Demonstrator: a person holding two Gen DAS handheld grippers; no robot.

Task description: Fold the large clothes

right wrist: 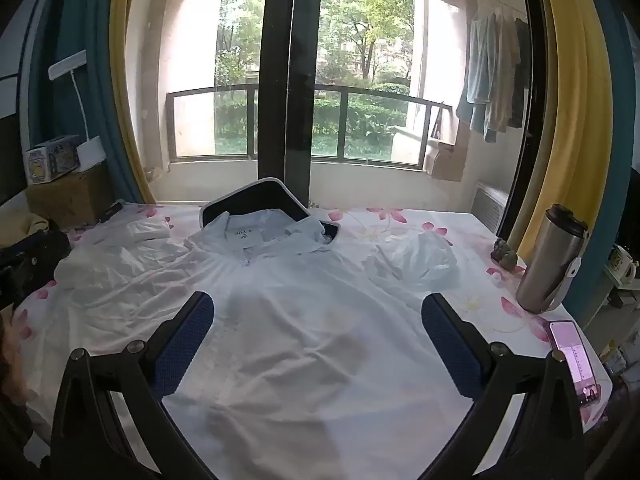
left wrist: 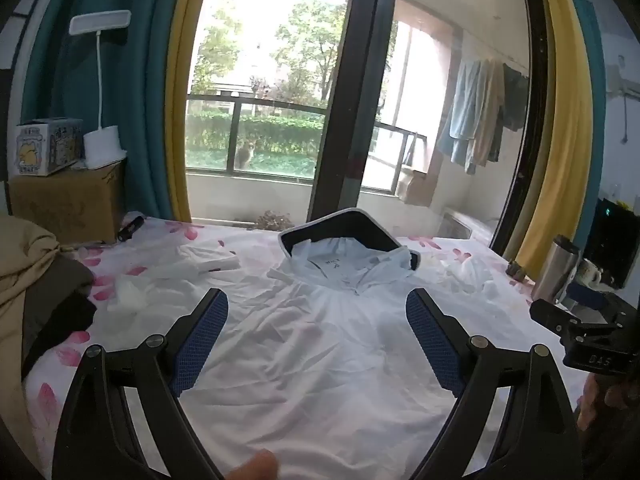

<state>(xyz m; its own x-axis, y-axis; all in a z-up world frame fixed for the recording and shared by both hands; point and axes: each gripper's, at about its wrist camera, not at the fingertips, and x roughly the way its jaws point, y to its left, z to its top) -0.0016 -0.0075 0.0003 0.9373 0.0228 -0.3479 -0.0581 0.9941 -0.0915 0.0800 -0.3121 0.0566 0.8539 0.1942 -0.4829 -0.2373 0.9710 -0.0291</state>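
A large white hooded garment [left wrist: 312, 344] [right wrist: 304, 320] lies spread flat on a floral sheet, its dark-lined hood [left wrist: 348, 236] [right wrist: 260, 204] at the far end towards the window. One sleeve [left wrist: 192, 268] lies bunched out to the left, the other sleeve [right wrist: 416, 256] to the right. My left gripper [left wrist: 316, 308] hovers open above the garment's chest with nothing between its blue pads. My right gripper [right wrist: 318, 312] also hangs open over the garment's body, empty. Part of the right gripper's black frame [left wrist: 588, 336] shows at the right edge of the left wrist view.
A steel flask [right wrist: 552, 264] and a phone [right wrist: 576, 360] sit on the sheet's right edge. Folded tan and dark clothes [left wrist: 36, 280] lie at the left. Cardboard boxes [left wrist: 68, 200] with a white lamp [left wrist: 102, 144] stand at the back left. A glass door [right wrist: 288, 80] is behind.
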